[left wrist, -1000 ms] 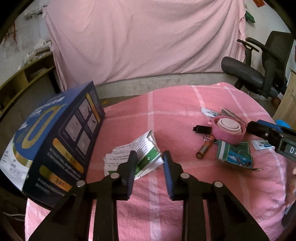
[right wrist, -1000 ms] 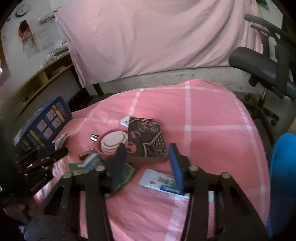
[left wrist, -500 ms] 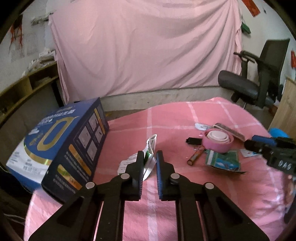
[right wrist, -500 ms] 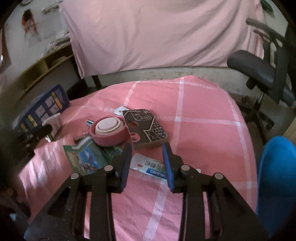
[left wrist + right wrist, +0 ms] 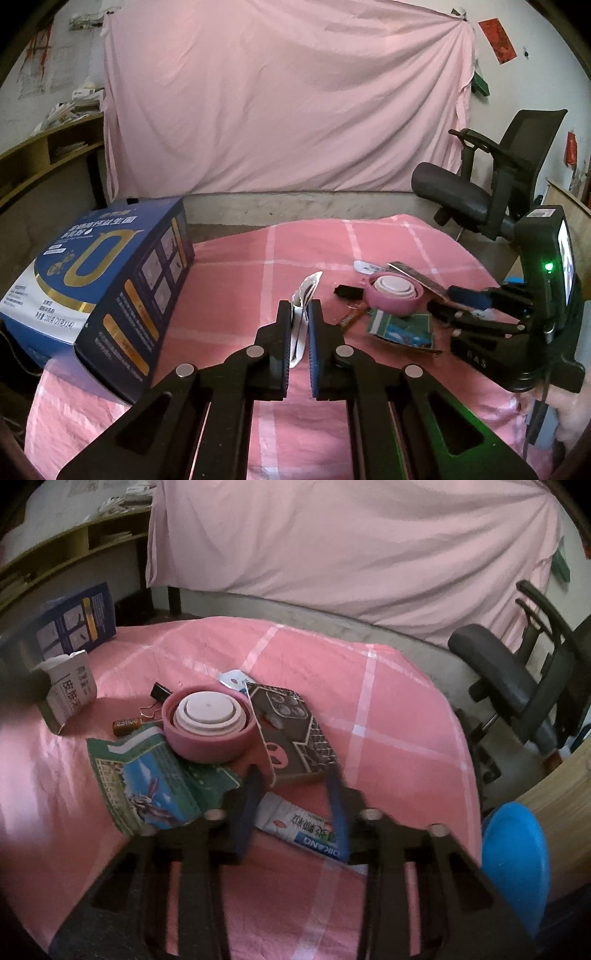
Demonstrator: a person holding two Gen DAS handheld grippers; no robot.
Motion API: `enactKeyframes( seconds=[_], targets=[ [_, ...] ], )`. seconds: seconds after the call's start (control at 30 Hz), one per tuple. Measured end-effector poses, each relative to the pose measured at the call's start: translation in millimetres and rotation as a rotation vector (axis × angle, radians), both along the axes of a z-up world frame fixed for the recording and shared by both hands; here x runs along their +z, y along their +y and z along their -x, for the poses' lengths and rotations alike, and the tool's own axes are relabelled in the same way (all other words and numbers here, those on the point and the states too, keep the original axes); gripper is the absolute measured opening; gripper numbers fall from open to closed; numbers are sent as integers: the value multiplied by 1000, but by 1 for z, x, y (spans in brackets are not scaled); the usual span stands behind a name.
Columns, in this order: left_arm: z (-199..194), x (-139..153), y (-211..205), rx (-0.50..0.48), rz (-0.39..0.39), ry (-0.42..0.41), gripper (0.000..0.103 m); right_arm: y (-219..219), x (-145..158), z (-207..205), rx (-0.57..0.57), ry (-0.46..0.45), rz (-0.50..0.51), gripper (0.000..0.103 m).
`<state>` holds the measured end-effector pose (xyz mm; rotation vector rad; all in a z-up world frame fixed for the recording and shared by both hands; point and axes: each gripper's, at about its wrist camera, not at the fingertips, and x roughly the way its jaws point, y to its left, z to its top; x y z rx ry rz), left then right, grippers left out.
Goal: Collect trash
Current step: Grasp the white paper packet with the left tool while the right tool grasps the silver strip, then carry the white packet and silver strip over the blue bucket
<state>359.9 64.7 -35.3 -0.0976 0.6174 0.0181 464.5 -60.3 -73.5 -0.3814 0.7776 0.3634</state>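
My left gripper [image 5: 299,308] is shut on a flattened white-and-green paper box [image 5: 308,288], which stands on edge between the pads, lifted off the pink checked cloth [image 5: 369,240]. The right wrist view shows the same paper box [image 5: 70,690] at the far left. My right gripper [image 5: 293,775] points down at a white sachet with a blue stripe [image 5: 306,827]. Its jaws are closing with the sachet lying flat between them, and the pads do not visibly press it. A green wrapper [image 5: 147,782] lies left of the sachet.
A pink round container with white rings [image 5: 208,734], a patterned phone case [image 5: 291,731], a battery [image 5: 127,723] and a binder clip [image 5: 159,692] crowd the middle. A big blue box [image 5: 110,273] stands at the left edge. An office chair [image 5: 491,184] is beyond the table.
The left jaws closed on the paper box and raised it off the cloth. The right gripper swung over to the sachet and its jaws narrowed around it.
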Motion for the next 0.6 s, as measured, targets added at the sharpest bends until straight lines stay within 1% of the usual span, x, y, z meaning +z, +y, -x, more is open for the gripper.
enactKeyframes(
  seconds=[0.03, 0.13, 0.2, 0.3, 0.4, 0.43, 0.47, 0.6],
  targets=[
    [1, 1, -2, -3, 0, -1, 6, -2, 1, 0, -1, 0, -14, 35],
    [4, 3, -6, -9, -1, -12, 5, -11, 7, 1, -10, -11, -75, 33],
    [5, 6, -10, -14, -5, -21, 5, -19, 12, 2, -17, -17, -132, 32],
    [9, 13, -16, -20, -7, -40, 5, -37, 20, 5, -28, -21, -253, 32],
    [11, 22, -23, -27, -9, -67, 5, -49, 28, 9, -34, -37, -334, 29],
    [12, 25, -27, -30, -11, -73, 5, -51, 30, 11, -33, -41, -351, 26],
    [12, 28, -30, -33, -15, -79, 5, -54, 33, 13, -27, -45, -377, 26],
    [12, 35, -42, -44, -22, -93, 5, -63, 41, 21, -32, -71, -412, 26]
  ],
)
